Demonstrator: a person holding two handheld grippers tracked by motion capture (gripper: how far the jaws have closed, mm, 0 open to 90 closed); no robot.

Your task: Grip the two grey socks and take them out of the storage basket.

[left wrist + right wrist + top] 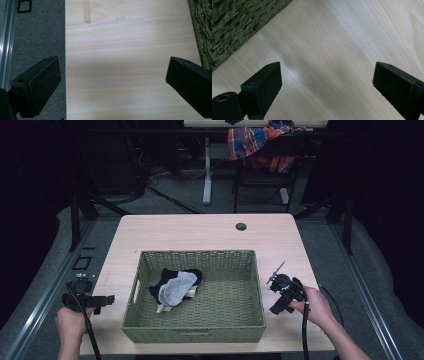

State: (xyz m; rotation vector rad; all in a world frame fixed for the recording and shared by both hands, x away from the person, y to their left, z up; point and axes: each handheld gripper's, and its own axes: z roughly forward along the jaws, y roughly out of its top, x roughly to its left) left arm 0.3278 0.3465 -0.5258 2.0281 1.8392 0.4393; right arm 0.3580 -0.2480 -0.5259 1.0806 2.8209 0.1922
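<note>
A dim recording lab set up around one work table.

The pale wooden table [210,232] had a cable hole [241,226] in its top and stood on grey carpet [330,245] inside a frame of metal rails [35,305], with black stands [75,220] at its corners and dark curtains closing off the sides. Loose cables [165,195] ran across the floor behind it. Farther back stood the white leg of a desk [207,170] and a black chair [265,175] with a plaid cloth [250,142] draped over it. It looked like a studio-like test space, not a home.
</note>
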